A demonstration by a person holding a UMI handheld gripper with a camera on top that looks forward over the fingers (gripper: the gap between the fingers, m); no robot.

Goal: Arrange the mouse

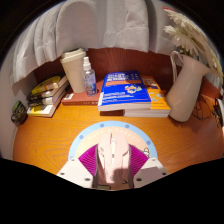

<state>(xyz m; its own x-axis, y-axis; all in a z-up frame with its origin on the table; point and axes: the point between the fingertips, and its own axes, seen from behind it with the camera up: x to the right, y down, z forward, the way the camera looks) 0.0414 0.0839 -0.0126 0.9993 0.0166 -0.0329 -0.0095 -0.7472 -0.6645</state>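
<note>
Gripper view: looks across a desk toward a curtain.
Mouse (113,153): pale, whitish with a faint pink tint, smooth and rounded, long axis pointing away from the camera; it sits nearer the camera than the blue book (124,89), directly in line with it.
Gripper (113,162): clamped on the mouse, with a magenta pad pressed to each flank; fingers (88,160) flank it left and right.
Disc (100,131): pale blue, round with a lighter rim, flat on the desk between the book and the mouse; the mouse's far end is over it.
Desk (45,135): warm orange-brown wood, bare in front of the book on both sides of the disc.
Room: a light curtain (95,25) hangs behind the book, beyond the desk's far edge.
Bottle (89,76): one, clear, just left of the book.
Cup (73,68): one, beige, left of the book past the bottle.
Jug (185,86): one, white, right of the book, holding dried stems.
Books: the blue book tops a small stack; a second stack (45,95) lies far left of it; exact number unclear.
Mouse count: one.
</note>
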